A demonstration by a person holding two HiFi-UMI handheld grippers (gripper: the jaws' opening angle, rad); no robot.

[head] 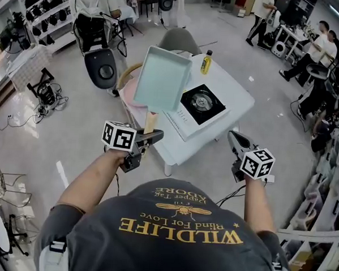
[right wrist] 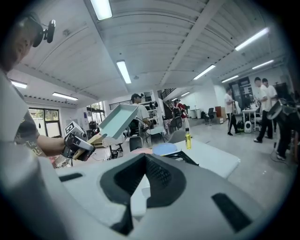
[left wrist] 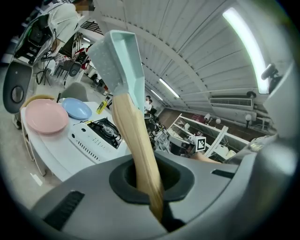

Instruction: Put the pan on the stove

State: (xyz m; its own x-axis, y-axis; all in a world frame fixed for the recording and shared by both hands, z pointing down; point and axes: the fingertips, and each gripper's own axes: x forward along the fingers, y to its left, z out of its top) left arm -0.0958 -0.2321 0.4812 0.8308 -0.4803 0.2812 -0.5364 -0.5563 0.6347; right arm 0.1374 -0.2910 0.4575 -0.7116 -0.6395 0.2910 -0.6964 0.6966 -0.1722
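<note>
carry step: the left gripper (head: 151,138) is clenched on the wooden handle (head: 150,123) of the pan (head: 162,78), which hangs tilted in the air just left of the stove (head: 179,120), not on it. right of the stove, the right gripper (head: 234,139) is closed on nothing. next, i judge, the pan must swing over the stove's burner (head: 201,101), level out and come down square

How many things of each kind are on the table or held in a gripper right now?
Pan: 1, held by its handle in the left gripper
Stove: 1
Plates: 2, a pink plate and a blue plate
Bottle: 1
Total: 5
</note>
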